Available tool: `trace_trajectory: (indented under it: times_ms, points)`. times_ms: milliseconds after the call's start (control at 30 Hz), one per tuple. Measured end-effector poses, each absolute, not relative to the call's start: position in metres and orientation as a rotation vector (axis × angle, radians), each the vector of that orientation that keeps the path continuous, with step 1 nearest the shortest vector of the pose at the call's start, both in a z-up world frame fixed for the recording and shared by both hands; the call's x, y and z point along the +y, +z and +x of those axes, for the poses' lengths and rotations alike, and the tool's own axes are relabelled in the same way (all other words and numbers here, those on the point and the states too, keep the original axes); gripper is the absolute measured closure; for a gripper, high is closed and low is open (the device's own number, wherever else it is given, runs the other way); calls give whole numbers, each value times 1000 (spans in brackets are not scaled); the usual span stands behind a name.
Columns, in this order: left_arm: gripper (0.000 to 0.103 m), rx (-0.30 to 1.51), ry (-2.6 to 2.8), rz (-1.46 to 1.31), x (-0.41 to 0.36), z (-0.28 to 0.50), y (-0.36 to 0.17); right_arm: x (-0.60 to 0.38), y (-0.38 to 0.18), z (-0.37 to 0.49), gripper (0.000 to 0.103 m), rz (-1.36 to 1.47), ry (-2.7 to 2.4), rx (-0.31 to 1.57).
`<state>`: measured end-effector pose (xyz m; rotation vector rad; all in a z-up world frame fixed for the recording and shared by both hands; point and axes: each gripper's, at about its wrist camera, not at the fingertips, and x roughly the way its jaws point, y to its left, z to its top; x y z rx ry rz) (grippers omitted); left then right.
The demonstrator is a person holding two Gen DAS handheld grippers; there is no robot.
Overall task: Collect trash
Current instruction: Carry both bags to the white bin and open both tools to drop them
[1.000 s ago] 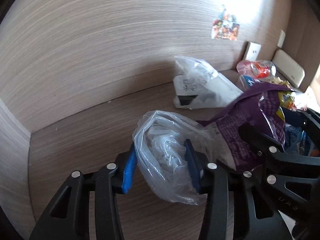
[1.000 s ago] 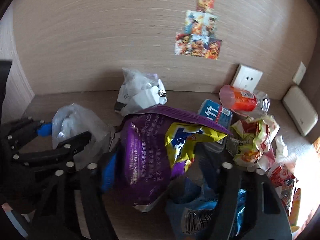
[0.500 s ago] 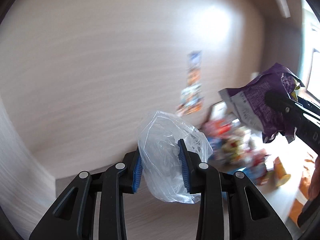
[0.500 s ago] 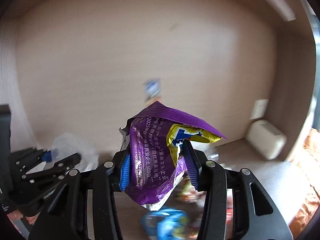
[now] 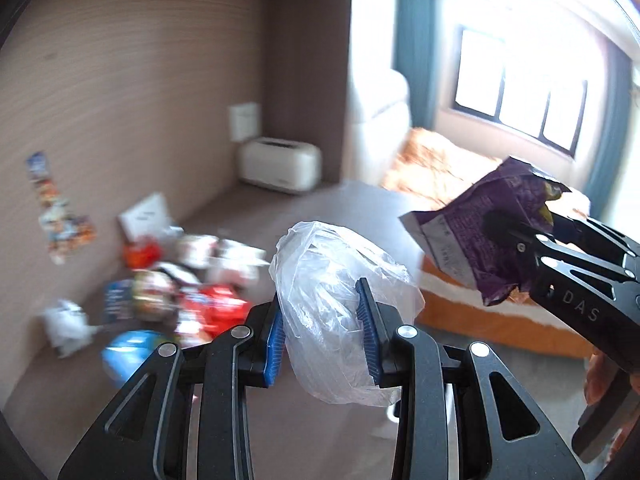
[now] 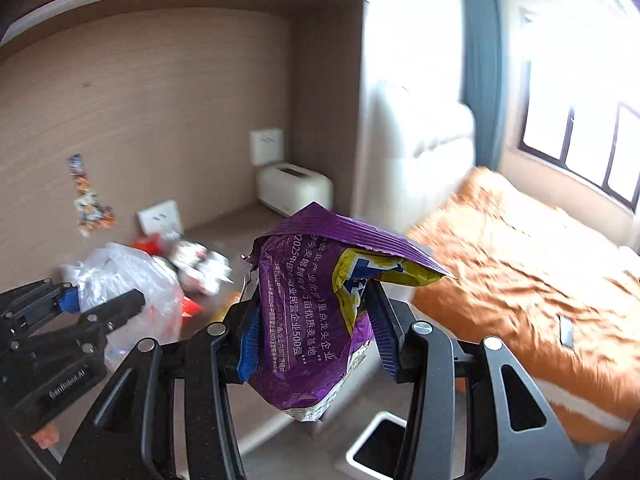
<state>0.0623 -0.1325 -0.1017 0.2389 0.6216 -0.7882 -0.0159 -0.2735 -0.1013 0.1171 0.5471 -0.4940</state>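
Note:
My left gripper (image 5: 322, 332) is shut on a crumpled clear plastic bag (image 5: 332, 280), its blue pads pressing both sides. The bag hangs in the air above the wooden desk (image 5: 280, 208). My right gripper (image 6: 316, 332) is shut on a purple snack bag (image 6: 296, 300) with a yellow inner flap, also held off the desk. In the left wrist view the right gripper (image 5: 520, 236) and its purple bag (image 5: 468, 232) are at the right. From the right wrist, the left gripper (image 6: 96, 304) and the clear bag (image 6: 120, 276) show at the left.
A blurred pile of wrappers (image 5: 192, 288) lies on the desk by the wood wall, with a white box-like appliance (image 5: 280, 164) behind. A bed with an orange cover (image 6: 520, 280) is to the right. A white bin (image 6: 380, 444) stands on the floor below.
Both grippers tightened on their bags, lifted them off the desk and swung right. The trash pile has slid left in view, and the bed, window and bin have come into sight.

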Motion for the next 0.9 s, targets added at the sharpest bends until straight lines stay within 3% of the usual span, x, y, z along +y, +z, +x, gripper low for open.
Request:
trace_trajectory:
  times_ms: [300,733,800,833,867,900]
  points:
    - [71,807,-959,370,-281,6,-225,-393,-196,-69,53,267,-610,722]
    - [70,1051,-1083,538,-403,2,-513,-510,-470,-70,53,611,-577,942]
    - [50,1106,-1122,541,-418,2,-550,-518,-500,-73,50,646,-570,974]
    - [9,1128,-1123,543,-424,4,-568,-521,-520,-73,37,661,-560,1007]
    - [6,1122,-1124,533,-426,5,-583,-522,-536,-73,12,674,-548,1036]
    - [5,1118,-1131,515,-426,7,-591,-523,-550,-75,4,678,-557,1059]
